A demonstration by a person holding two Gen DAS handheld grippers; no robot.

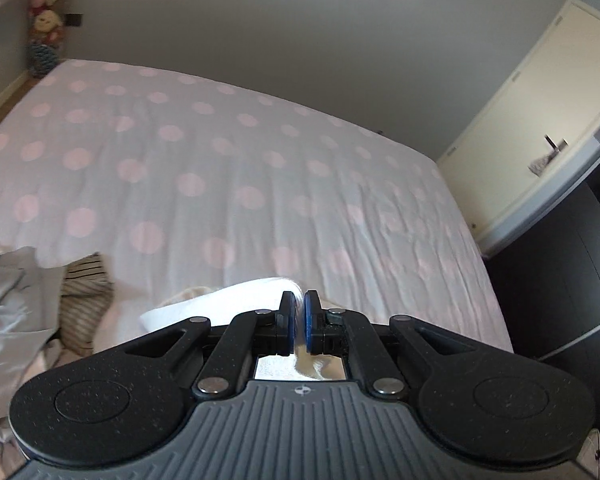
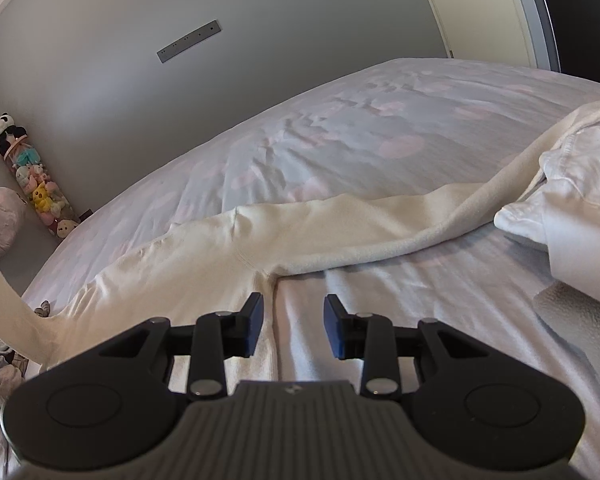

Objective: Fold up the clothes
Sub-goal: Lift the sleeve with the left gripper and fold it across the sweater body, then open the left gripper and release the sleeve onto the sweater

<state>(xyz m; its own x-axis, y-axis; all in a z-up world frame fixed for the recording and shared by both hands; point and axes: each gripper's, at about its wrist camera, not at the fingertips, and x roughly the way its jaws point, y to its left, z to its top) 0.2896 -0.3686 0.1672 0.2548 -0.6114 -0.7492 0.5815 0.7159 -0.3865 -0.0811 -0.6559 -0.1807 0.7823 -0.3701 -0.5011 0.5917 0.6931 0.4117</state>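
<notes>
My left gripper [image 1: 299,312] pinches a fold of the white garment [image 1: 220,300]; the gripper body hides most of that cloth. My right gripper [image 2: 293,326] stands wide, holding nothing, above the cream top [image 2: 228,248] spread on the dotted bedspread [image 1: 220,160]. Its sleeve runs off frame left. I cannot identify the grey and striped clothes [image 1: 85,300] at the bed's edge.

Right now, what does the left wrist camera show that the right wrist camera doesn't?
Only the left wrist view shows the left gripper shut on white fabric, a brown striped garment and crumpled grey satin cloth.

Only the right wrist view shows the open right gripper over a spread cream long-sleeved garment, and a folded white garment.

Both show the pink-dotted bedspread, grey wall and plush toy column.
</notes>
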